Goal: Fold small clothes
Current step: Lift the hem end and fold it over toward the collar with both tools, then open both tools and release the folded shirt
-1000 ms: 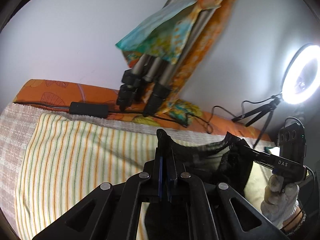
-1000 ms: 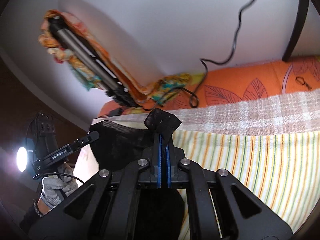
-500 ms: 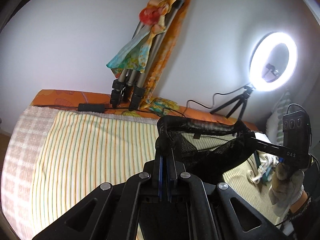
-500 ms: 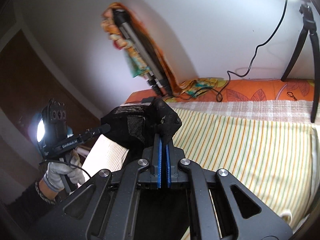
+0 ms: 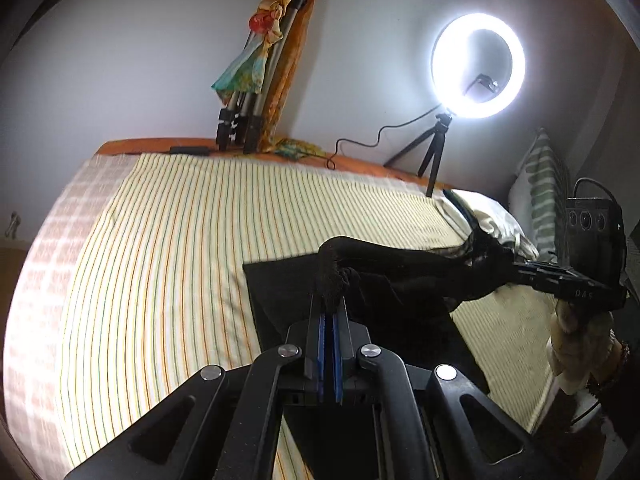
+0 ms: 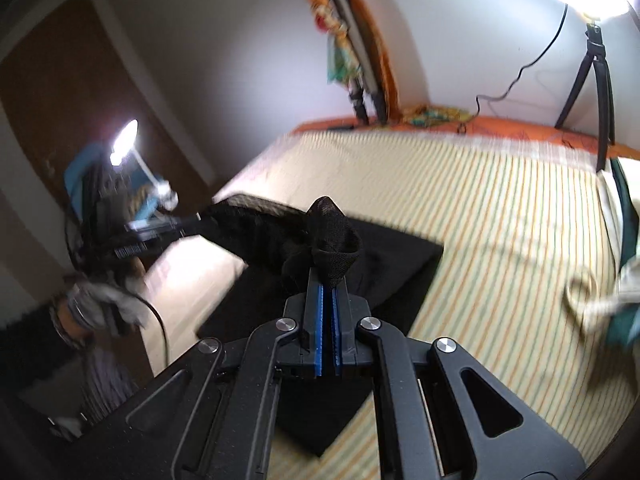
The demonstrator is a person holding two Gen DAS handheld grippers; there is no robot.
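We see our left tongs (image 5: 329, 314) clenched on a bunched edge of the black garment (image 5: 360, 280), and our right tongs (image 6: 328, 286) likewise clamped on another mesh corner of it. The black garment hangs stretched between the 2 grips, its lower part draped flat on the striped sheet (image 5: 160, 260) of the bed, toward the bed's near edge.

In the left wrist view, the right tongs and the gloved right hand (image 5: 576, 344) holding them sit at 3 o'clock, close beside the cloth. In the right wrist view, the left hand (image 6: 92, 304) is a blur at 9 o'clock, just off the bed's edge.

At 3 o'clock in the right wrist view a loose pile of pale and teal clothes (image 6: 608, 296) lies on the sheet, near the garment but apart from it. From 10 to 12 o'clock in the left wrist view the sheet runs open.

Farther back, at 1 o'clock, a lit ring light (image 5: 478, 65) stands on its small tripod at the bed's far edge, its cable (image 5: 360, 144) trailing along the orange bedding (image 5: 360, 162). At 12 o'clock a folded tripod (image 5: 256, 92) wrapped in patterned cloth leans on the wall.
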